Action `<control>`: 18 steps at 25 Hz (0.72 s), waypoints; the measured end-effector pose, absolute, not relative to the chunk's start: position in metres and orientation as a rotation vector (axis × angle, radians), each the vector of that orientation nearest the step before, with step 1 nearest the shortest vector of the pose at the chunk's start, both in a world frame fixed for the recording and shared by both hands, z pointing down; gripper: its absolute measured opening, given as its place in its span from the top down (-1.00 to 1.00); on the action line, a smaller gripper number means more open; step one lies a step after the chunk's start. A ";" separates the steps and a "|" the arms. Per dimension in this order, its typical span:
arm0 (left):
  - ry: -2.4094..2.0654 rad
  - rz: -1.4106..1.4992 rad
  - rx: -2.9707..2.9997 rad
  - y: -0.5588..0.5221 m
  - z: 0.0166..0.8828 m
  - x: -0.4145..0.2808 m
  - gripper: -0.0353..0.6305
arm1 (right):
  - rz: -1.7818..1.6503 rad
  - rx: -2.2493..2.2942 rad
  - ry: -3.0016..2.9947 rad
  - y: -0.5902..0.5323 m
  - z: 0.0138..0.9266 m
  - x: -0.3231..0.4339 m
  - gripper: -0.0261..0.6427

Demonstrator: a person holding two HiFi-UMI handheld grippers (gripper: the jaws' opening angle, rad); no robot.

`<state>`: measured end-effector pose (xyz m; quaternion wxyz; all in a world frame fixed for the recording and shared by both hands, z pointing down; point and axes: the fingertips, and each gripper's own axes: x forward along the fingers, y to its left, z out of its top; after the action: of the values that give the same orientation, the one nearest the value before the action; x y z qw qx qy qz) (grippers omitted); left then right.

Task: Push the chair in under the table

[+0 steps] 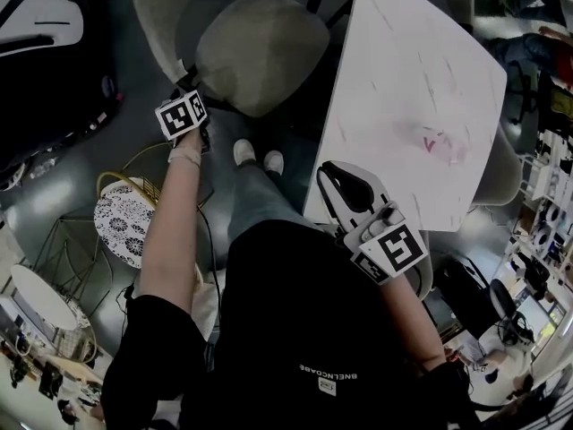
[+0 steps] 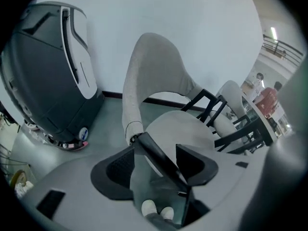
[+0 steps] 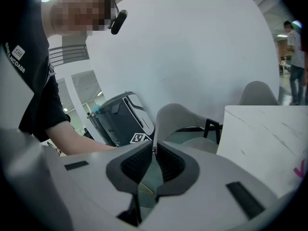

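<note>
The likeliest slip is at the left gripper (image 2: 155, 150): its jaws stand apart with the chair's black bar (image 2: 166, 170) running slantwise between them, and a gap shows on the left jaw's side, so nothing is clamped. A shove toward the table (image 1: 412, 79) with the jaws this loose could let the bar slide out, or let the gripper ride up it instead of moving the chair (image 1: 260, 52)

A second risk is twist. The right gripper (image 3: 154, 150) has its jaws closed with nothing in them, and it hangs over the table's near corner, well apart from the chair. With only one side of the chair driven, I judge it may swing round and knock a leg or the seat edge against the table instead of running straight under

The person's shoes (image 1: 243, 150) stand just off the table's left edge, near the seat's front, and could get in the way

The chair stands pulled out beside the table's left edge, facing it; its seat (image 2: 178, 129) lies clear of the top, close to the edge but not under it. The seat is a rounded pale grey pad, the back (image 2: 149, 66) a tall curved shell in the same cloth on the side away from the table, and the frame is black. It looks light enough to scoot, though how its feet meet the floor cannot be seen
</note>
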<state>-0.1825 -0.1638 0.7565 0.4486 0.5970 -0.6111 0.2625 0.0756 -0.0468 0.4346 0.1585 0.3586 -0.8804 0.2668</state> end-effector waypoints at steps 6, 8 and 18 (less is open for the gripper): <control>-1.471 0.654 1.434 -0.176 0.776 -0.186 0.13 | 0.778 1.050 -2.496 -0.049 0.438 0.080 0.87; -1.460 0.632 1.411 -0.179 0.783 -0.187 0.13 | 0.784 1.060 -2.490 -0.049 0.439 0.082 0.87; -1.472 0.576 1.295 -0.175 0.792 -0.190 0.15 | 0.835 1.086 -2.490 -0.047 0.440 0.087 0.87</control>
<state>-0.1901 -0.1746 0.7924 0.5219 0.5405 -0.6145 0.2406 0.0869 -0.0474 0.4401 0.1494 0.3779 -0.8663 0.2904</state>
